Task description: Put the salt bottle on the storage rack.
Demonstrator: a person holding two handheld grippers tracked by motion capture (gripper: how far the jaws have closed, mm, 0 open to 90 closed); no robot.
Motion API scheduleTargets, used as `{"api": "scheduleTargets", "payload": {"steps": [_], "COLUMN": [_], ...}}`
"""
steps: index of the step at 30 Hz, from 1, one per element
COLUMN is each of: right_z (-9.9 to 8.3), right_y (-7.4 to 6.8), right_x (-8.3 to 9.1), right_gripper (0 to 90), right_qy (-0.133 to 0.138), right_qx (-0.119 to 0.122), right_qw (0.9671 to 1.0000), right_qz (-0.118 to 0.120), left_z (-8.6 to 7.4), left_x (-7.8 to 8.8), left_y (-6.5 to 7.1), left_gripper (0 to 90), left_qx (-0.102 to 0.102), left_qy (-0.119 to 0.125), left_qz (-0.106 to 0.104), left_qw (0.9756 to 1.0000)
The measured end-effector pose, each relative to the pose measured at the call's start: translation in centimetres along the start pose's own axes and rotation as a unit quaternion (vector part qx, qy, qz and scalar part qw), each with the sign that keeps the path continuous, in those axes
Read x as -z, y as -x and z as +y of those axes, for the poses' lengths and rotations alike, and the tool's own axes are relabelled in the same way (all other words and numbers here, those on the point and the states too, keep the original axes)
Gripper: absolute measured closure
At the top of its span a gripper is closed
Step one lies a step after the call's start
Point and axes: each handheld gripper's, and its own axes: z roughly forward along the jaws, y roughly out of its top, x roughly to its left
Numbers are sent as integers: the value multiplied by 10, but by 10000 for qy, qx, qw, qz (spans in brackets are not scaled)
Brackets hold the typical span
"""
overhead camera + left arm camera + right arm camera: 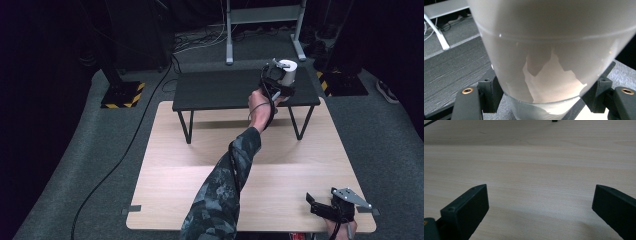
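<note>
My left gripper [278, 76] is clamped on the white cup [288, 71], jaws pressing both its sides, and I'm holding it over the far right end of the black shelf [220, 90]. Pickup's done; setting it down and letting go is left. My right gripper [320, 204] rests wide open, nothing in it, on the wooden table [280, 170]

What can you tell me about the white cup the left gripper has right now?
The white cup is a frosted, translucent plastic-looking tumbler with a faint ring line around its wall; lighter patches show through lower down, and I cannot tell what they are. It stands roughly upright, clamped between the jaws of the left gripper, which press on both sides. It is at the far right end of the black shelf; whether its base rests there is unclear.
</note>
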Motion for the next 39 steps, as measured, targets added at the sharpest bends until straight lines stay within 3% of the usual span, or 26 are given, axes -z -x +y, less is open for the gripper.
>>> {"api": "scheduleTargets", "payload": {"steps": [25,27,28,30,34,38,39], "right_z": [-2,-1,-1,-1,-3,-4,-4], "right_y": [0,0,0,0,0,0,0], "right_x": [1,1,1,1,1,1,1], "right_gripper": [0,0,0,0,0,0,0], "right_qy": [43,40,41,40,72,99,99], "right_qx": [26,28,22,13,-1,-5,-5], "right_qw": [10000,10000,10000,10000,10000,9999,9999], "right_qz": [18,18,19,24,13,10,10], "left_z": [1,0,-5,-6,-15,-47,-47], "left_x": [2,3,11,22,50,90,90], "left_y": [-4,-4,-1,-1,-4,-5,-5], "left_gripper": [285,150,97,7,0,0,0], "left_qx": [-90,-106,-123,-151,-423,-814,-814], "left_qy": [-30,11,201,299,341,393,393], "left_qz": [-82,-91,-7,-1,-53,169,169], "left_qw": [9999,9999,9997,9994,9985,9958,9958]}}
